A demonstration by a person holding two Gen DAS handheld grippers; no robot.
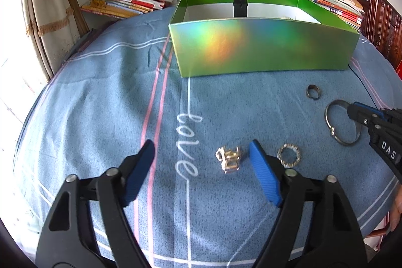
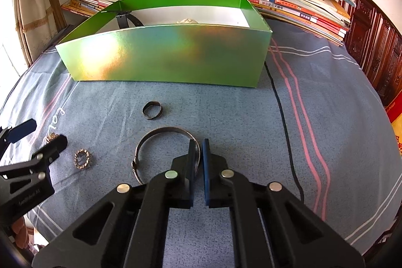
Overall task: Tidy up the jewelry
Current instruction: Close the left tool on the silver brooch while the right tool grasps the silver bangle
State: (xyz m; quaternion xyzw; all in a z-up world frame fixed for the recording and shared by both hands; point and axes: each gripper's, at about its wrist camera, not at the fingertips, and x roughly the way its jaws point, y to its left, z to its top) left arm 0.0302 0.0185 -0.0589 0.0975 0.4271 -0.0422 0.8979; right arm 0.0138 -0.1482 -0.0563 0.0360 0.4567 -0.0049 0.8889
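Between my left hand-held gripper's (image 1: 202, 151) wide-open blue pads lies a small gold charm cluster (image 1: 229, 159), close to the right pad and not gripped by either. Just beyond that pad, a sparkly round ring (image 1: 289, 155) sits flat on the blue striped cloth (image 1: 100, 92) covering the surface.

My right hand-held gripper (image 2: 199, 146) is clamped on the right side of the large metal bangle (image 2: 160, 132), its rim pinched between the nearly touching pads while the rest of the hoop rests on the cloth. A little farther out lies a dark band ring (image 2: 152, 110), apart from the bangle.

Past all of these stands the open green iridescent box (image 2: 163, 57), with a black strap (image 2: 123, 19) against its far wall and a pale item inside that I cannot identify. Stacked books (image 2: 296, 6) line the back.
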